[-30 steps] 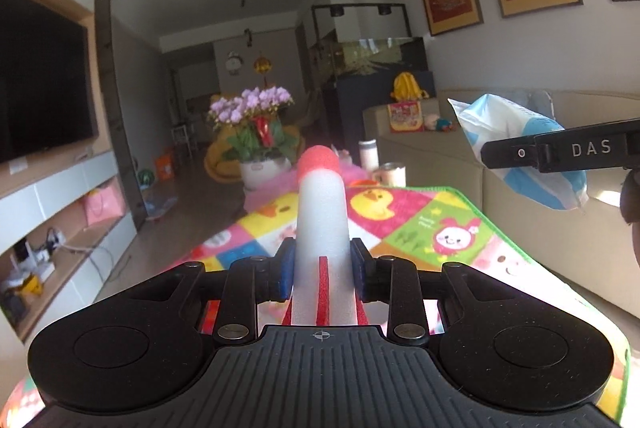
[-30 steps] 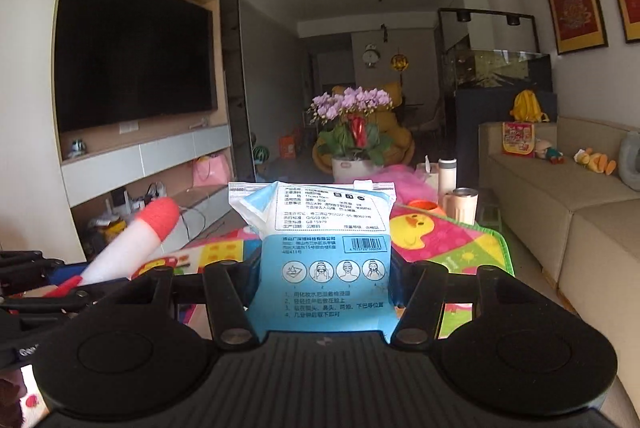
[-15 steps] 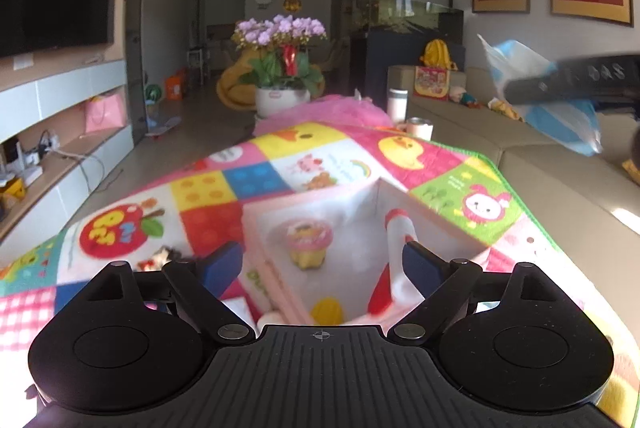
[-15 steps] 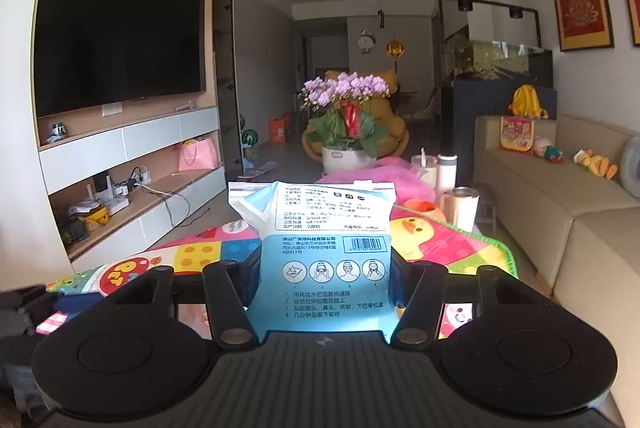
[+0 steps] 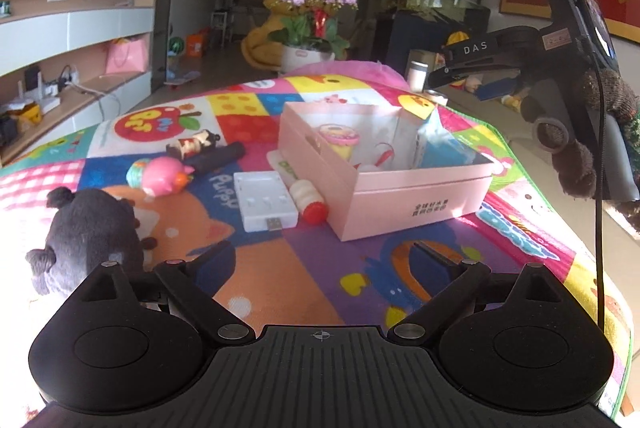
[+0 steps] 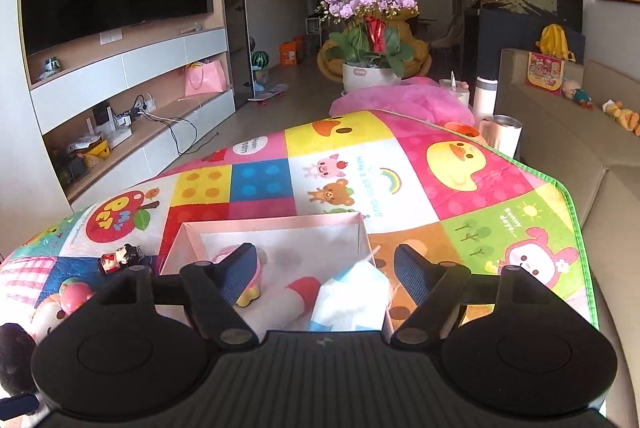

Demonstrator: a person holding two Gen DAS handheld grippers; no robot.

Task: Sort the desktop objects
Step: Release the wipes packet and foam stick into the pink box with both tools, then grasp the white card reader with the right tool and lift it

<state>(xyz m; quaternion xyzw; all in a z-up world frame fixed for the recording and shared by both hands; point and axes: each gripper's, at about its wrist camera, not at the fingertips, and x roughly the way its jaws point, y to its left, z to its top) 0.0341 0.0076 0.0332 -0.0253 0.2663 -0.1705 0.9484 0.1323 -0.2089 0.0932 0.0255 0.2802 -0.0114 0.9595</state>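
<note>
A pink box point(image 5: 404, 194) stands on the colourful mat point(image 5: 280, 268). Inside it lie a doughnut toy point(image 5: 338, 140), a white foam stick with a red tip point(image 6: 298, 294) and a blue-white mask pack point(image 6: 352, 296). My right gripper point(image 6: 326, 272) is open just above the box, the pack lying below it; it also shows in the left wrist view point(image 5: 452, 68). My left gripper point(image 5: 324, 262) is open and empty, low over the mat in front of the box. Left of the box lie a white USB hub point(image 5: 264, 200), a red-capped bottle point(image 5: 308, 198), a pink pig toy point(image 5: 162, 174), a small figurine point(image 5: 192, 146) and a black plush point(image 5: 92, 228).
A black cylinder point(image 5: 218, 156) lies behind the pig toy. A flower pot point(image 6: 370, 72), bottles and cups point(image 6: 500, 132) and a pink cloth point(image 6: 404, 100) stand beyond the mat's far edge. A sofa point(image 6: 600, 188) runs along the right; a TV cabinet point(image 6: 120, 88) is on the left.
My left gripper let go of the foam stick into the box and drew back. My right gripper opened and the mask pack dropped into the box.
</note>
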